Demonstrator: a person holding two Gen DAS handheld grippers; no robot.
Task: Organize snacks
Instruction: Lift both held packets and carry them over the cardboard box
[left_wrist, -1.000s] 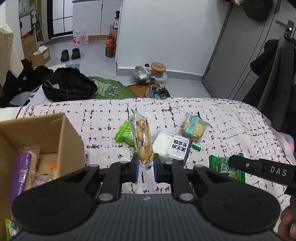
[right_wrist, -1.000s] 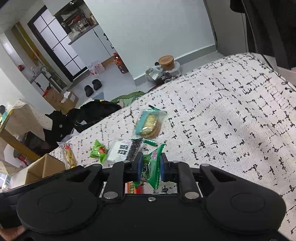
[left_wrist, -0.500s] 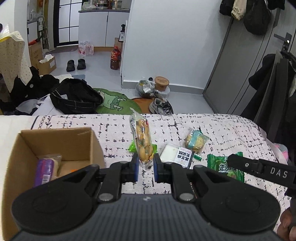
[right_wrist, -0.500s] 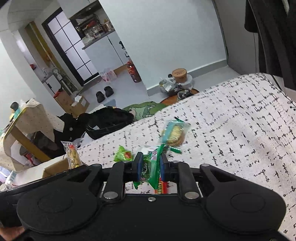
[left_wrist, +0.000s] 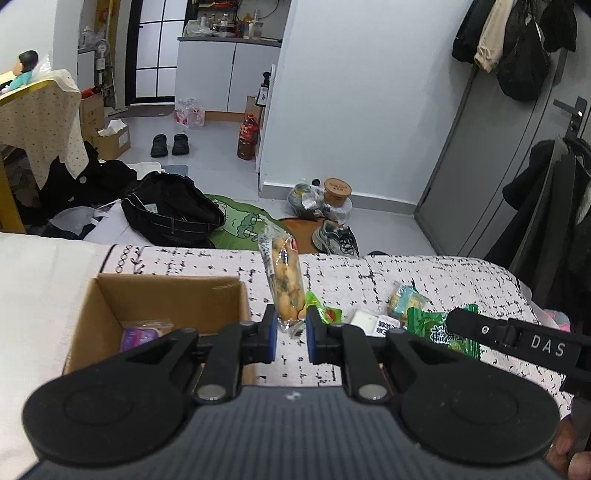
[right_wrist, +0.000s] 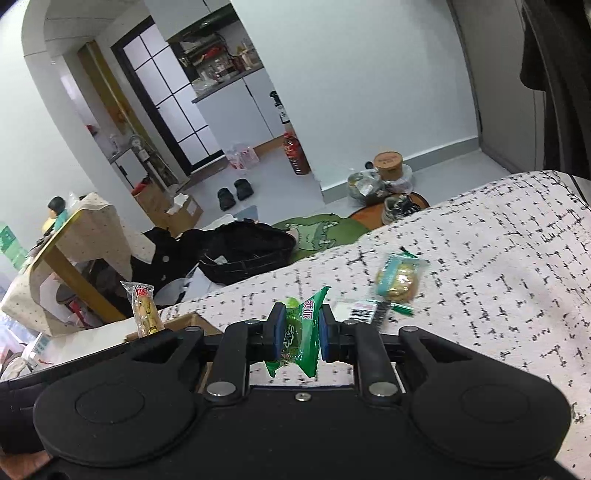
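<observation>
Snacks lie scattered on a white bedspread (left_wrist: 406, 273) with black dashes, and both claws carry one. The left gripper (left_wrist: 290, 334) pinches the lower end of a long clear-wrapped bread packet (left_wrist: 282, 280), which stands nearly upright above the pads, just right of the cardboard box (left_wrist: 166, 295). That box sits open on the left of the bedspread and holds a purple packet (left_wrist: 142, 338) near its bottom. The right gripper (right_wrist: 301, 334) is pressed onto a green snack packet (right_wrist: 299, 332), clamped across its middle with both ends sticking out above and below the pads. Far right of it on the bedspread lies a teal cracker packet (right_wrist: 399, 277), blurred, and a white packet with black print (right_wrist: 364, 312) lies just beside the right pad. In the left view a small green packet (left_wrist: 323, 310) rests behind the right pad, touching the bedspread. On the floor beyond lie a black bag (left_wrist: 170, 210) and a green rug (left_wrist: 243, 225).
</observation>
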